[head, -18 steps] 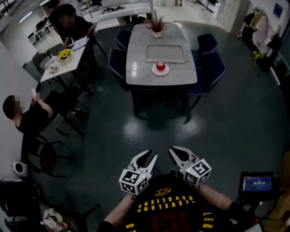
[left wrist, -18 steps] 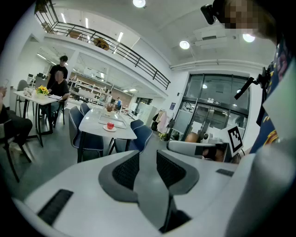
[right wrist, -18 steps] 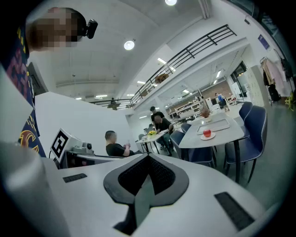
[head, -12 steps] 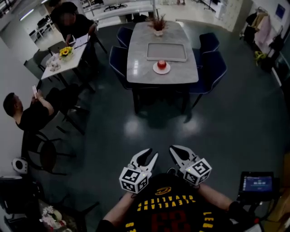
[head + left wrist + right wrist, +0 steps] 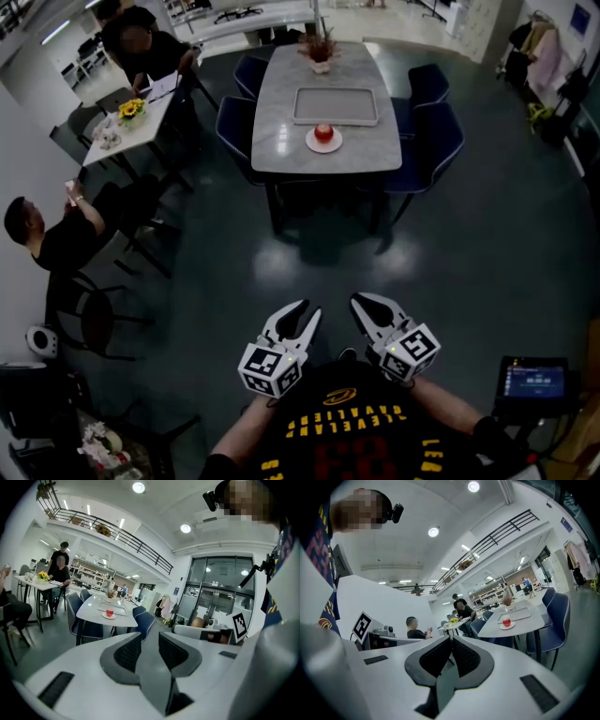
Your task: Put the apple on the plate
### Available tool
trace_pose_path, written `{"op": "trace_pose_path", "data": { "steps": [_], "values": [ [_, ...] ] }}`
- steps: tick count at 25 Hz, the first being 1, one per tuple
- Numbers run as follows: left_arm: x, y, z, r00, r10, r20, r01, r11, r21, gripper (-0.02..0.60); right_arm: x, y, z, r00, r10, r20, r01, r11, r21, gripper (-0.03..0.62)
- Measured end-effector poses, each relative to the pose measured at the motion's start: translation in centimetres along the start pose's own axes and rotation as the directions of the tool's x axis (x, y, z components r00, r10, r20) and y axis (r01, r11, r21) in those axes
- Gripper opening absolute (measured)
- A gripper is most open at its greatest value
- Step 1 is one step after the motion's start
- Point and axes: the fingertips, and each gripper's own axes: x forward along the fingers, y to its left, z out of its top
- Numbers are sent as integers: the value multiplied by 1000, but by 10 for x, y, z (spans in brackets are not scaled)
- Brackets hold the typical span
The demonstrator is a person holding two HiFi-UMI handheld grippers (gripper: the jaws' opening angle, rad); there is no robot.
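**Two tools idle, apple [image 5: 323,132] already on the plate [image 5: 323,150]**

Both tools are held close in front of the person's chest, well apart from the task's things, above dark floor. In the head view the left tool [image 5: 309,309] sits beside the right tool [image 5: 361,302], each with its marker cube towards the person.

The left gripper view shows the left tool [image 5: 150,639] with its jaws standing apart and nothing between the ribbed pads [image 5: 127,652]. The right gripper view shows the right tool [image 5: 451,641] with its jaw tips drawn together, leaving only a narrow wedge of gap lower down, and nothing held.

The red apple rests on the small white plate near the close edge of a pale marble worktop [image 5: 281,141] across the room. Just beyond the plate lies a grey rectangular tray [image 5: 336,106], and at the far end of the worktop stands a potted plant [image 5: 319,47]. Dark blue chairs [image 5: 433,141] stand along both long sides.

The apple also shows small and distant in both gripper views [image 5: 109,613] [image 5: 506,622], on its plate.

At the left of the head view a seated person [image 5: 56,239] faces a smaller white worktop [image 5: 127,131] that carries yellow flowers [image 5: 133,110]. A lit screen [image 5: 532,380] is at the lower right.
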Motion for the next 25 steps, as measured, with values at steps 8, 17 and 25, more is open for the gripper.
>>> {"op": "trace_pose_path", "data": {
  "steps": [8,17,25],
  "values": [
    [23,0,-4,1000,23,-20,-23,999,-30,120,-2,-29,1,1000,-8,-12,8,1000,29,9],
    [83,45,10,998,-59,-33,57,997,-54,120,45,-81,7,997,-76,-23,77,996,52,9],
    [134,116,66,988,-153,-22,151,986,-76,120,114,-127,39,980,-197,-15,197,978,73,9]
  ]
}}
